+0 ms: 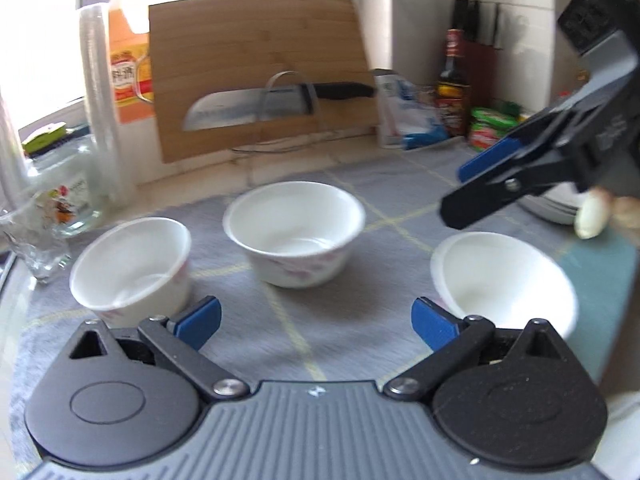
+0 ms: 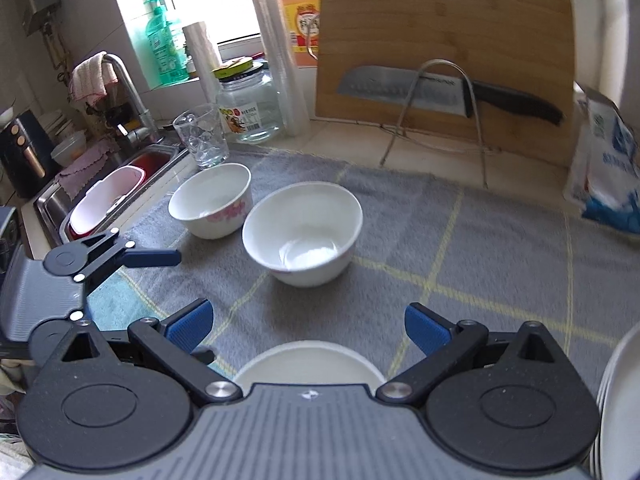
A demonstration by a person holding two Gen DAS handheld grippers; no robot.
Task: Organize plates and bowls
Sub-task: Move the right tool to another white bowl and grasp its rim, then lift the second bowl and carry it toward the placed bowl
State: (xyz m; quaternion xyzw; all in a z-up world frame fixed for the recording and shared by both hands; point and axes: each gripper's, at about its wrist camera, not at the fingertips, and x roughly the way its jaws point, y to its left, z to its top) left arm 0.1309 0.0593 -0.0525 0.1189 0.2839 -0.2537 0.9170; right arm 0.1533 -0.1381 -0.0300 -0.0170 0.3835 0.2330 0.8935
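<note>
Countertop cloth (image 2: 460,240), grey with pale yellow grid lines, spreads across the work surface and carries three white bowls. Behind it, a bamboo cutting board (image 2: 444,32) leans upright at the far edge with a kitchen knife (image 2: 404,90) resting in a wire rack (image 2: 440,68) in front of it. A sink (image 2: 52,204) sits at far left, a clear glass jar (image 2: 250,110) and a tumbler (image 2: 204,136) just beyond the cloth's far-left corner.

Of the bowls, the middle bowl (image 1: 294,232) stands upright ahead of the left gripper (image 1: 316,322), whose blue-padded jaws are spread wide and hold nothing. The left bowl (image 1: 132,266) sits just beside that gripper's left finger; the right bowl (image 1: 504,284) lies tilted, close against the right finger — contact cannot be confirmed.

The right gripper (image 2: 308,326) also gapes wide with nothing in its grasp, hovering above the right bowl, whose rim shows directly below and between its fingers. A stack of plates (image 2: 616,392) edges into the near right, well apart from the bowls — only its rims are visible.
</note>
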